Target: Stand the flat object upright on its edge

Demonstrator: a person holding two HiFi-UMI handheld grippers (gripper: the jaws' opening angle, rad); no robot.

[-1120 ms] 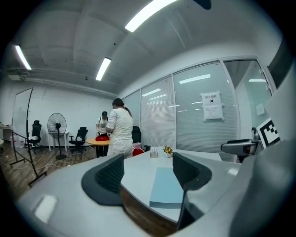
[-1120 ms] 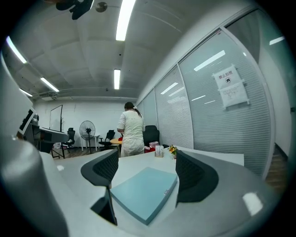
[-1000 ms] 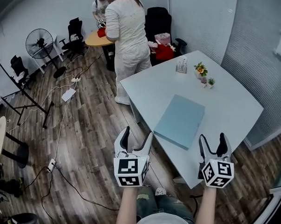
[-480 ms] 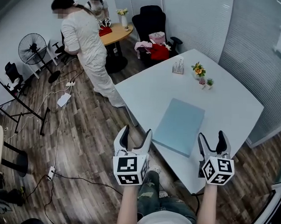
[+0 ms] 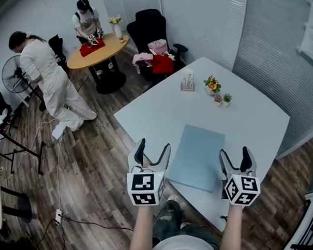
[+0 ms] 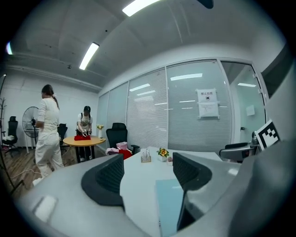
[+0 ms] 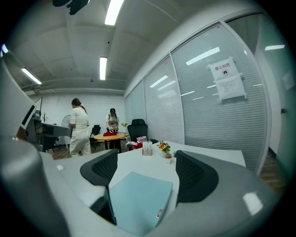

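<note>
A light-blue flat object (image 5: 197, 156) is lying face down on the white table (image 5: 162, 109), near the table's front edge and between the two grippers as the head view shows them. It is looking like a thin folder or book, though the pictures are too soft to say which. The left gripper (image 5: 152, 147) is hovering just beside the object's left edge, off the table's corner, with its jaws standing wide apart and nothing between them; in its own view only the tabletop and a strip of the blue object are showing past the jaws. The right gripper (image 5: 234, 154) is hovering at the object's right, jaws likewise spread wide and gripping nothing, and its view is looking along the blue cover lying below the gap. Neither gripper is touching the object. At the table's far side a small pot of flowers (image 5: 212, 84), two tiny plants (image 5: 223, 98) and a clear holder (image 5: 187, 83) are standing well apart from the object. Beyond, a person in white (image 5: 49, 83) is bending near a fan (image 5: 13, 74), and another person (image 5: 86, 23) is working at a round wooden table (image 5: 98, 47).
</note>
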